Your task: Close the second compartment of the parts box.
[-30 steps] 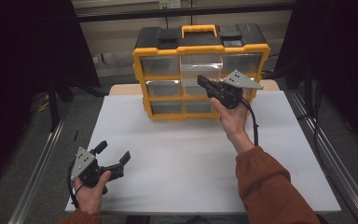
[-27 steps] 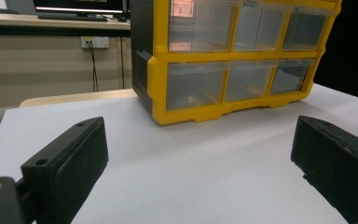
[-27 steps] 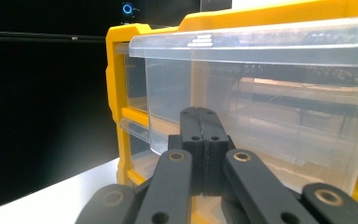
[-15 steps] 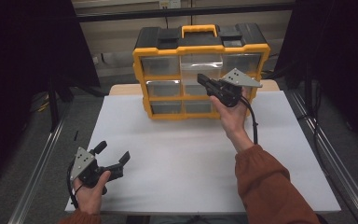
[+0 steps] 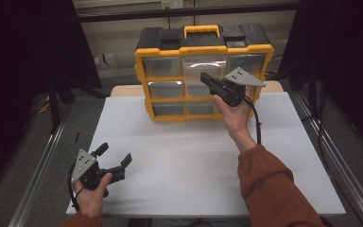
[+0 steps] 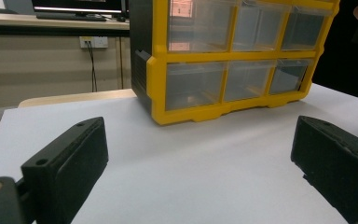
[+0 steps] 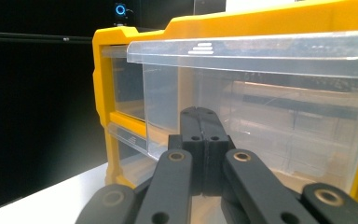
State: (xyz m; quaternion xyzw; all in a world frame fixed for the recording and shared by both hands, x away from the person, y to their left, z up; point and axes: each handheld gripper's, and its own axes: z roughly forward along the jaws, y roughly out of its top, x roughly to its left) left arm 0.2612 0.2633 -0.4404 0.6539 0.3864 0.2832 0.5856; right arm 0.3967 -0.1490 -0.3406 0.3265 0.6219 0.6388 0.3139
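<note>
A yellow and black organiser (image 5: 203, 47) with clear drawers stands at the back of the white table (image 5: 184, 161). Its top middle drawer (image 5: 204, 66) sticks out a little from the frame. My right gripper (image 5: 203, 76) is shut with nothing between its jaws, its tip right at the front of that drawer (image 7: 270, 93). In the right gripper view the closed jaws of the right gripper (image 7: 201, 114) point at the drawer's lower face. My left gripper (image 5: 114, 153) is open near the front left corner, holding nothing. The left gripper view has the organiser (image 6: 242, 60) beyond the spread jaws.
Metal rails run along both sides of the table (image 6: 205, 163). A black handle area and yellow grip (image 5: 201, 31) top the organiser. Dark curtains hang left and right. A wall socket (image 6: 93, 42) sits behind the table.
</note>
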